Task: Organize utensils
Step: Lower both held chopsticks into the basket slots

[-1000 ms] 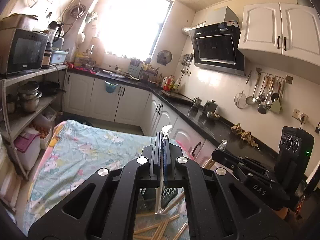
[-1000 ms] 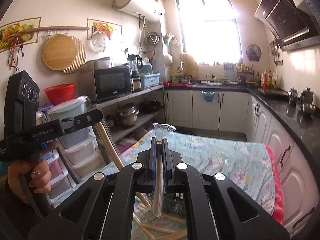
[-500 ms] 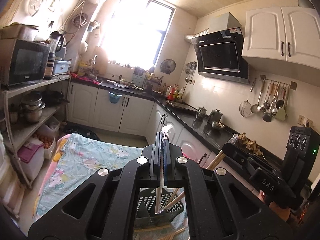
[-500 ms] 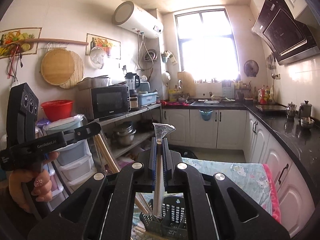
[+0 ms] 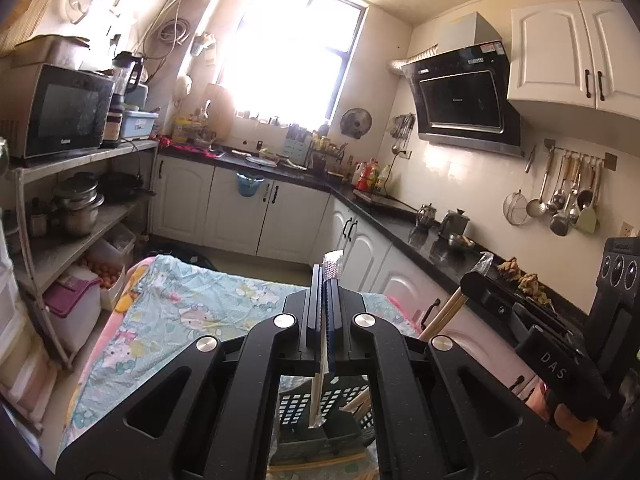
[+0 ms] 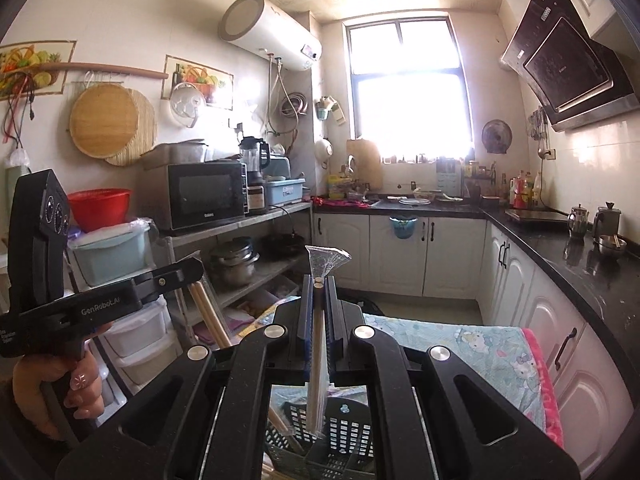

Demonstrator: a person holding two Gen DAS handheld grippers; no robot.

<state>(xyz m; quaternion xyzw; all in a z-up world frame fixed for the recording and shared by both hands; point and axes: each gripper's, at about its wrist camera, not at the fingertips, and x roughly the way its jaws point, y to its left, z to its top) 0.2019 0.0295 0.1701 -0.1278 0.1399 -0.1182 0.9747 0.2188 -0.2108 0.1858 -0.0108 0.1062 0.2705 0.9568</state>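
My left gripper (image 5: 326, 280) is shut on a pair of chopsticks in a clear wrapper (image 5: 318, 392), held upright. Its lower end hangs over a dark perforated basket (image 5: 296, 412) that holds a few wooden chopsticks (image 5: 356, 404). My right gripper (image 6: 319, 282) is shut on another wrapped pair of chopsticks (image 6: 318, 360), also upright above the same basket (image 6: 348, 436). Each view shows the other gripper from the side: the right gripper (image 5: 480, 284) at right, and the left gripper (image 6: 188, 272), held by a hand (image 6: 60, 392), at left.
The basket stands on a table under a pale blue cartoon cloth (image 5: 192, 312). A metal shelf rack (image 5: 80, 240) with pots and a microwave lines the left. White cabinets and a black counter (image 5: 400, 224) run along the back and right. A loose chopstick (image 5: 320, 463) lies in front of the basket.
Both grippers carried their wrapped chopsticks forward until the basket lay under the lower ends. The loose chopsticks on the cloth have dropped out of view. Both grips stayed shut.
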